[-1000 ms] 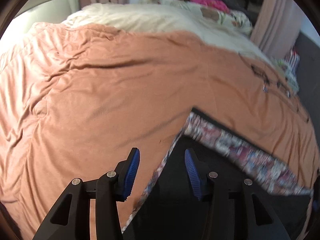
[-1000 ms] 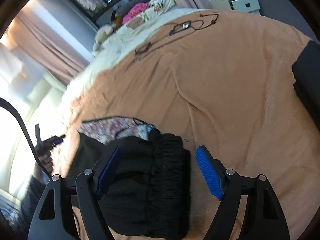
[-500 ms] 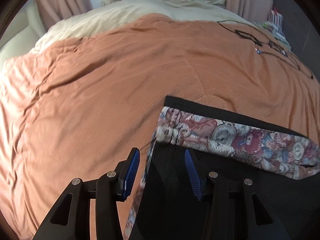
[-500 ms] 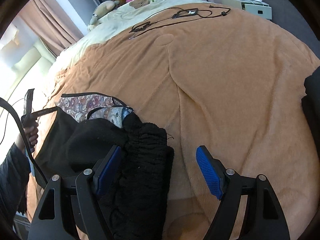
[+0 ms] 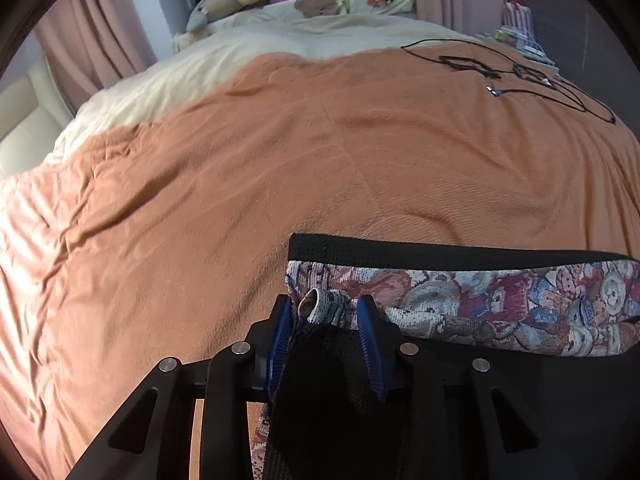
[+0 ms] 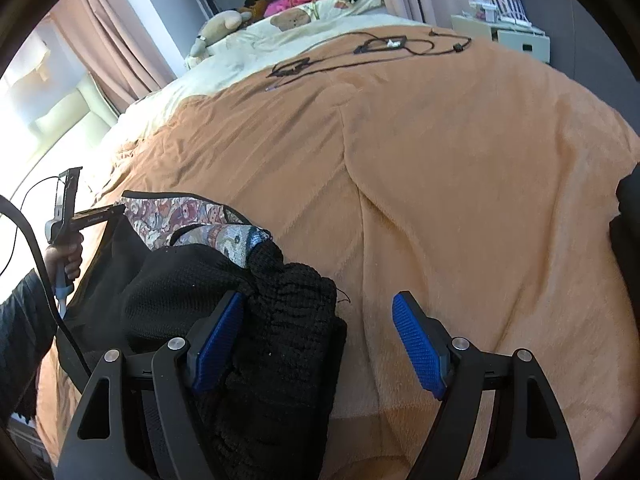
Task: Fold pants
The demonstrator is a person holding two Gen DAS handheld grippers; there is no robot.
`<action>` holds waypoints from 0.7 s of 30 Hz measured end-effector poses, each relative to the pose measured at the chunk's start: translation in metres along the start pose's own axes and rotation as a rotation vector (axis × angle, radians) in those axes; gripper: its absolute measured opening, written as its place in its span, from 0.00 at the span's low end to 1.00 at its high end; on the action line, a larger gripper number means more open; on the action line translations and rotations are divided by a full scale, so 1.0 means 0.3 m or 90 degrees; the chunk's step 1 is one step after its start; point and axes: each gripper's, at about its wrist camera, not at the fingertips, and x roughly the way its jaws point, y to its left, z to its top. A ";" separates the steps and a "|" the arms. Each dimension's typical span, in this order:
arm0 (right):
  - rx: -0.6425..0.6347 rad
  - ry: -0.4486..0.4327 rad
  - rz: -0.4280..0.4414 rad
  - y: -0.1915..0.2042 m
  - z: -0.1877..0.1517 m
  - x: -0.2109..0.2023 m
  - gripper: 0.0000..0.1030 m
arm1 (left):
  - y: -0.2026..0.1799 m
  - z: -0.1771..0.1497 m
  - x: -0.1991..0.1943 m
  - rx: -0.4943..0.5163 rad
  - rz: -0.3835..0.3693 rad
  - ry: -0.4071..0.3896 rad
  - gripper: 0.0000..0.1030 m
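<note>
Black pants [image 5: 460, 420] with a bear-patterned lining [image 5: 500, 304] lie on the orange blanket [image 5: 280, 160]. My left gripper [image 5: 324, 336] has its jaws closing on a curled corner of the pants, and the cloth fills the gap between the blue pads. In the right wrist view the pants [image 6: 180, 280] lie bunched at the lower left, their ribbed black waistband [image 6: 292, 320] lying between the fingers of my right gripper [image 6: 320, 344]. That gripper stands wide open, with only its left pad against the cloth. A hand [image 6: 64, 258] holds the left gripper [image 6: 68, 208] at the pants' far edge.
Black cables [image 6: 360, 52] lie on the far part of the blanket. Plush toys [image 6: 220, 28] and pillows sit at the head of the bed. A white nightstand [image 6: 504, 36] stands at the back right. Something dark [image 6: 628, 220] lies at the bed's right edge.
My left gripper has come down onto the pants' corner and its jaws have narrowed around the cloth. The right gripper has shifted slightly over the waistband and stays open.
</note>
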 end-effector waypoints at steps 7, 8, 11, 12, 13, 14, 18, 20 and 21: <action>-0.004 -0.013 0.015 -0.006 -0.021 0.003 0.67 | -0.006 0.003 -0.015 0.023 0.021 0.001 0.27; -0.008 -0.014 0.012 -0.006 -0.021 0.000 0.67 | -0.004 0.002 -0.027 0.022 0.020 -0.006 0.27; -0.006 -0.020 0.014 -0.010 -0.025 -0.006 0.67 | -0.005 0.003 -0.065 0.023 0.004 -0.019 0.27; -0.004 -0.022 0.014 -0.011 -0.027 -0.006 0.67 | -0.013 0.004 -0.071 0.033 0.001 -0.017 0.27; -0.003 -0.022 0.015 -0.010 -0.029 -0.004 0.67 | -0.019 0.004 -0.070 0.040 0.002 -0.013 0.27; -0.002 -0.022 0.015 -0.009 -0.030 -0.002 0.67 | -0.024 0.005 -0.065 0.046 0.004 -0.006 0.27; -0.004 -0.022 0.015 -0.009 -0.033 -0.004 0.67 | -0.018 0.001 -0.026 0.049 0.020 0.019 0.27; -0.005 -0.022 0.016 -0.014 -0.031 -0.007 0.67 | -0.010 0.000 -0.015 0.043 0.012 0.022 0.27; -0.005 -0.022 0.018 -0.017 -0.031 -0.006 0.67 | -0.010 0.001 -0.011 0.043 0.012 0.023 0.27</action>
